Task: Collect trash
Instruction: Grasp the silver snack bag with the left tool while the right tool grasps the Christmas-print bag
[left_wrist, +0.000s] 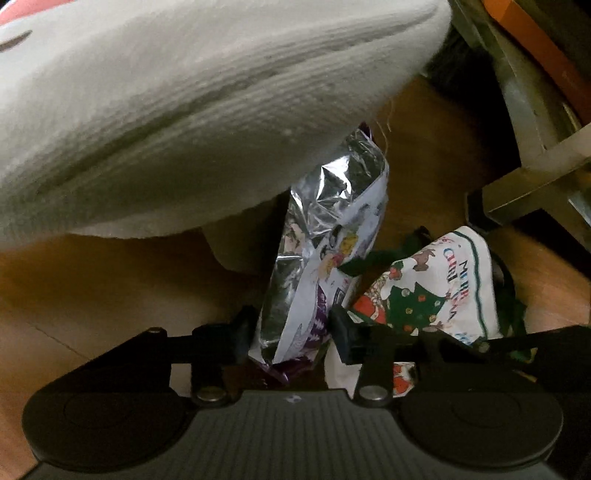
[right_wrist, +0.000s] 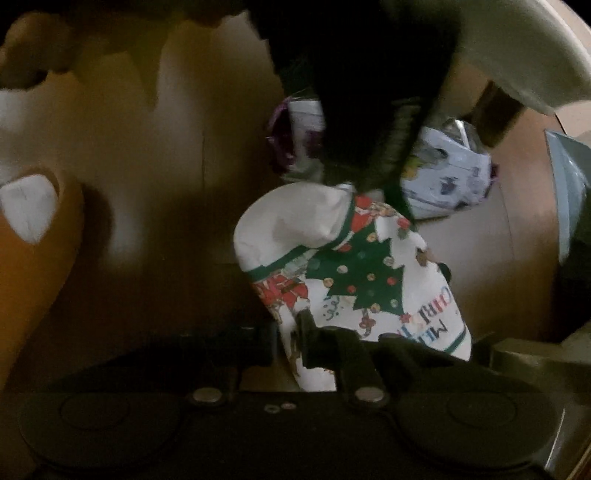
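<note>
Nearest, the left gripper (left_wrist: 291, 332) pinches a crinkled foil snack wrapper (left_wrist: 321, 251), its fingers pressed on the lower end. Beside it the right gripper (right_wrist: 288, 343) clamps a Christmas-print bag (right_wrist: 354, 273) — both above brown floor (left_wrist: 92, 295), under a white cloth (left_wrist: 166, 110).

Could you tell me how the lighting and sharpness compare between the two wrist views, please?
Left wrist view: brighter, glare on the foil snack bag, white cloth soft and close. Right wrist view: much dimmer, blurred, a black shape masking the top centre; the Christmas bag stays readable.
</note>
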